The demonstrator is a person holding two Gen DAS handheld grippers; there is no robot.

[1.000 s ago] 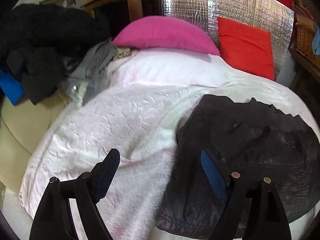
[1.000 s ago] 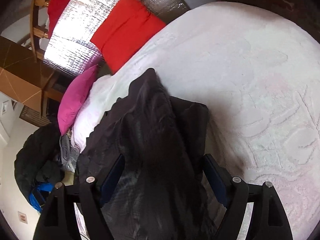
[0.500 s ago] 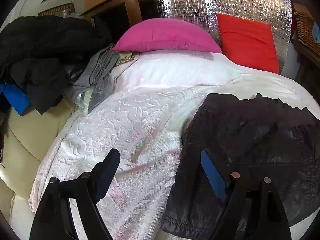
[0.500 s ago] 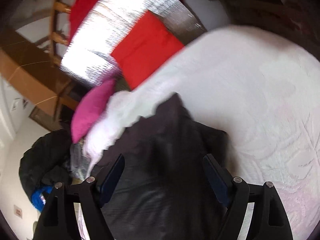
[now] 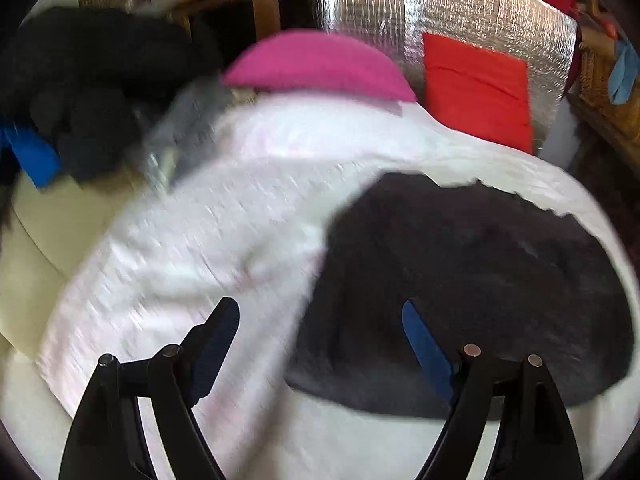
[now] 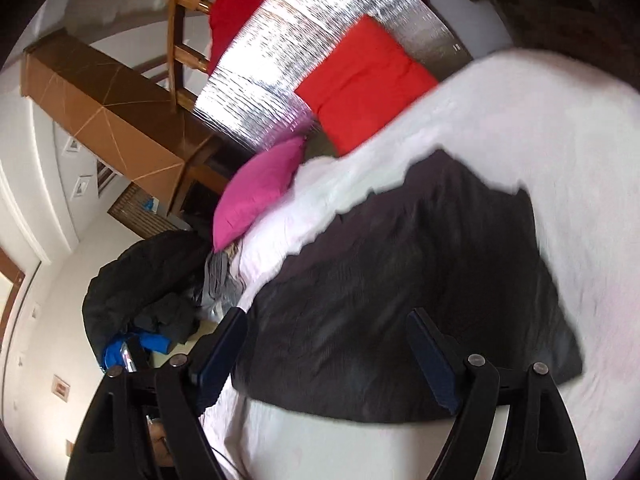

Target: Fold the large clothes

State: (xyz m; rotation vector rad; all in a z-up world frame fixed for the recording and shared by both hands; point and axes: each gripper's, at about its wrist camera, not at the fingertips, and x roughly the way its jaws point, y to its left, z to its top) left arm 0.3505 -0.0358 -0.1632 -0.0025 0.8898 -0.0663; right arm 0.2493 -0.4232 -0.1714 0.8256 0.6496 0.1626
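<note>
A dark grey garment (image 5: 472, 288) lies folded flat on the white textured bedspread (image 5: 208, 240). It also shows in the right wrist view (image 6: 408, 292), roughly rectangular. My left gripper (image 5: 320, 340) is open and empty, held above the garment's left edge. My right gripper (image 6: 328, 352) is open and empty, held above the garment's near edge. Neither gripper touches the cloth.
A pink pillow (image 5: 320, 64) and a red cushion (image 5: 476, 88) lie at the bed's head against a silver foil panel (image 5: 460, 12). A pile of black and grey clothes (image 5: 92, 92) with something blue sits at the left. A wooden table (image 6: 120, 108) stands beyond.
Both grippers have pulled back from the garment. In the right wrist view the raised fold of cloth between the fingers is gone and the garment now lies flat.
</note>
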